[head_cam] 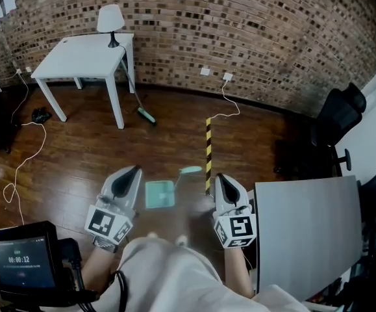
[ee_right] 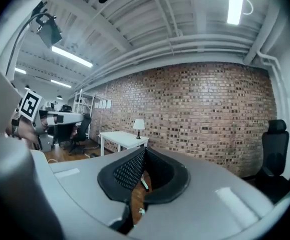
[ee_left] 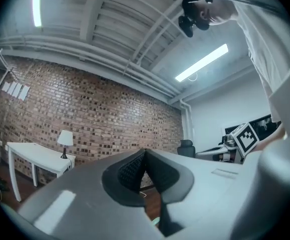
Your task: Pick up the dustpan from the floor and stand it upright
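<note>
A teal dustpan [head_cam: 160,194] lies flat on the wooden floor in the head view, its handle [head_cam: 189,170] pointing up and right. My left gripper [head_cam: 134,171] hangs in the air just left of it and my right gripper [head_cam: 219,177] just right of it, both well above the floor and neither touching it. In the left gripper view the left gripper [ee_left: 145,153] has its jaws together with nothing between them. The right gripper [ee_right: 145,150] is likewise shut and empty, and faces the brick wall.
A white table [head_cam: 84,57] with a lamp [head_cam: 110,19] stands at the back left, and a teal-headed broom [head_cam: 145,114] leans by its leg. A black-and-yellow striped strip [head_cam: 208,155] runs along the floor. A grey tabletop [head_cam: 304,226] and office chairs [head_cam: 340,119] fill the right. A cable [head_cam: 25,161] trails at left.
</note>
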`<state>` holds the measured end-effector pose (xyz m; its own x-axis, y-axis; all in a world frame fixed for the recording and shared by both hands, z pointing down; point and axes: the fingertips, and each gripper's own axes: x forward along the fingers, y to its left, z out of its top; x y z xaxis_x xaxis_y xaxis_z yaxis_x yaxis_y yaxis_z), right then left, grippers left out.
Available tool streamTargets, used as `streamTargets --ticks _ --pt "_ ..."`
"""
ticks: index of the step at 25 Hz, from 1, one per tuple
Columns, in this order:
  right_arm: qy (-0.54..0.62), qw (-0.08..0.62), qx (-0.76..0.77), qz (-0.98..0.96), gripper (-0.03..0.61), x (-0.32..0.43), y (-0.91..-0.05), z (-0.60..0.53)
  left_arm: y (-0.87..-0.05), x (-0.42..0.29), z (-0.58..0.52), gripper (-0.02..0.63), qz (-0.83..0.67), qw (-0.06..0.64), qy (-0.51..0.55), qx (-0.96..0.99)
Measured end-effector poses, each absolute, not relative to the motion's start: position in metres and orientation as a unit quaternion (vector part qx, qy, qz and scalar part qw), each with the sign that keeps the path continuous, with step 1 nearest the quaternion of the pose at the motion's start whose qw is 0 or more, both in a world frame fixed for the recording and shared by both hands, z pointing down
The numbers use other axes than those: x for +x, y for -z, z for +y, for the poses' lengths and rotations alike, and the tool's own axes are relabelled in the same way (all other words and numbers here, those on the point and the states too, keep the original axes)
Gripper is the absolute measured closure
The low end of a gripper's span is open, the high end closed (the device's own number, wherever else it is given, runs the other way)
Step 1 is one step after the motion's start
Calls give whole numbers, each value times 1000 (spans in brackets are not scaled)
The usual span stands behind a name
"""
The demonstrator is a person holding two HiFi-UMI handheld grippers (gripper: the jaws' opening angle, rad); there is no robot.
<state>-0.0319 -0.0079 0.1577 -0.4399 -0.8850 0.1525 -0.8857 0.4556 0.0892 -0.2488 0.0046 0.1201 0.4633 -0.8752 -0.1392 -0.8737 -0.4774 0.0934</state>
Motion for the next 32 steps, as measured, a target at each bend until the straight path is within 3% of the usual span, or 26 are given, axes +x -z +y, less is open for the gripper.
streamTargets --ticks 10,16,24,32 --pt "-9 46 514 -856 565 -52 -132 27 -125 -269 26 614 -496 37 75 864" --pt "-51 61 486 -870 566 -41 -154 62 -136 -273 57 614 -520 61 65 850" --pt "-33 79 461 -883 565 -23 -170 153 -156 -215 156 614 -516 48 22 855" --pt "-41 50 492 -868 565 70 -163 278 -148 -133 281 614 -521 47 23 852"
